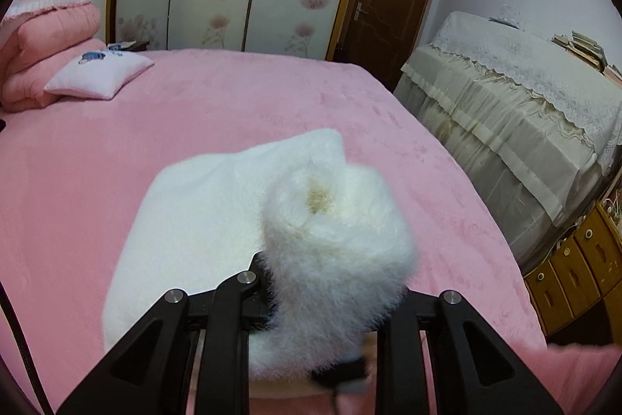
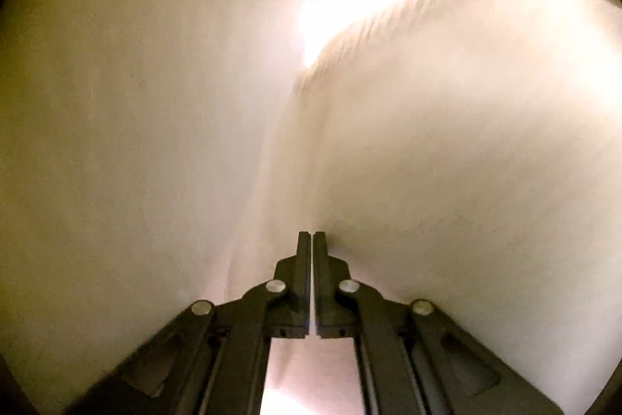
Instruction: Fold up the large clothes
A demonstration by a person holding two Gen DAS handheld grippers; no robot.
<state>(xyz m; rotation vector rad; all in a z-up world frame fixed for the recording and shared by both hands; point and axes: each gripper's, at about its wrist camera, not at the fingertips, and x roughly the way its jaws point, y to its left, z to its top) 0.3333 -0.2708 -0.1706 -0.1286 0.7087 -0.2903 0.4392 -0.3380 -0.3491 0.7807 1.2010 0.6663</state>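
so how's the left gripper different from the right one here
The left gripper is clamped on a bunched fold of the white fluffy garment; the right gripper is shut with nothing seen between its fingers. The left looks out over the pink bed; the right sees only pale fabric. Both are black.

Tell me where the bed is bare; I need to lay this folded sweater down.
Bare pink bedspread between the small pillow and the white sweater, and along its right edge. Crowded: the far left corner, with the stacked quilts.
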